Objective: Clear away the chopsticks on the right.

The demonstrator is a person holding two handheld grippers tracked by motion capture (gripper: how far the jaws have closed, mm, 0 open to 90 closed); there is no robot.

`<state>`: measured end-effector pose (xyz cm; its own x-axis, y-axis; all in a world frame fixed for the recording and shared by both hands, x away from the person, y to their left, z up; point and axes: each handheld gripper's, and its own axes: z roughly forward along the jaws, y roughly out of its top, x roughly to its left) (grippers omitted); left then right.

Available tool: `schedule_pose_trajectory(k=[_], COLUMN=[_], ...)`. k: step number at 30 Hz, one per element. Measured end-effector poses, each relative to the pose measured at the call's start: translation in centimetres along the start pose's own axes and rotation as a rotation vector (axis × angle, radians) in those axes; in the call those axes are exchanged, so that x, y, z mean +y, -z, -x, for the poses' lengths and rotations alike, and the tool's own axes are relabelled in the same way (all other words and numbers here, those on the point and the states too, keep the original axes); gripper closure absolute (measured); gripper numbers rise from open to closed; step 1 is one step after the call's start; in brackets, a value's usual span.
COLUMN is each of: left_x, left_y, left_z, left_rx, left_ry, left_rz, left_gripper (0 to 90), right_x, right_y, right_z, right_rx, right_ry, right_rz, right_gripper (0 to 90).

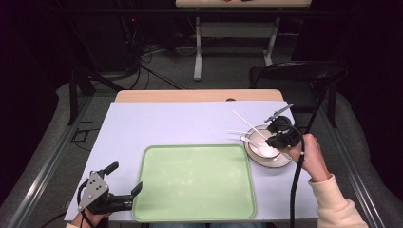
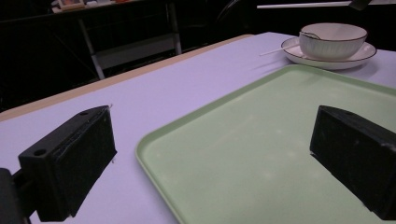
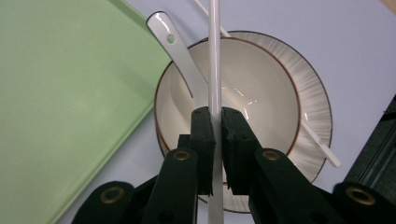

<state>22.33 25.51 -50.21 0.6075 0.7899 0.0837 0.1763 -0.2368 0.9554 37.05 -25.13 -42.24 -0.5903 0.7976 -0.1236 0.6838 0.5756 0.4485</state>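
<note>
Inside bowl point(image 3: 261, 88) on saucer point(image 3: 314, 107), spoon point(image 3: 180, 53)

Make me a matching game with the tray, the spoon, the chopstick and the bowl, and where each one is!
Things:
1. tray
2. spoon
3. chopstick
4. bowl

Places:
A. pinched in the right gripper
B. standing on a plate
C. lying bare between the two grippers
D. resting in the bowl, handle over the rim

Pairs: 1-C, 2-D, 3-A, 4-B
</note>
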Motion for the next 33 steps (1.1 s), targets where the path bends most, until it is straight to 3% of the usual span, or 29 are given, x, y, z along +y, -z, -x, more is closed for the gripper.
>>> schedule_pose_trajectory(k=[14,27,33], left_x=[0.0,0.0,0.0], left_y=[0.0,0.0,0.0], left_z=[0.0,0.0,0.1], left_rx=[0.0,0.0,-0.001], left_ry=[-0.001,-0.001,-0.001], left_rz=[0.002,0.006,0.011], left_gripper=[0.0,0.0,0.0], right_x=[-1.3,-2.9,-3.3], right_y=[-0.9,-2.0,-3.1], right_z=[-2.8,-6.0,-7.3], right_rx=[0.021,0.041,0.064], right_ry=[-0.009,-0.062,-0.095], right_rz=[-0.028,0.017,-0.011], right_gripper=[83.7,83.7,83.7])
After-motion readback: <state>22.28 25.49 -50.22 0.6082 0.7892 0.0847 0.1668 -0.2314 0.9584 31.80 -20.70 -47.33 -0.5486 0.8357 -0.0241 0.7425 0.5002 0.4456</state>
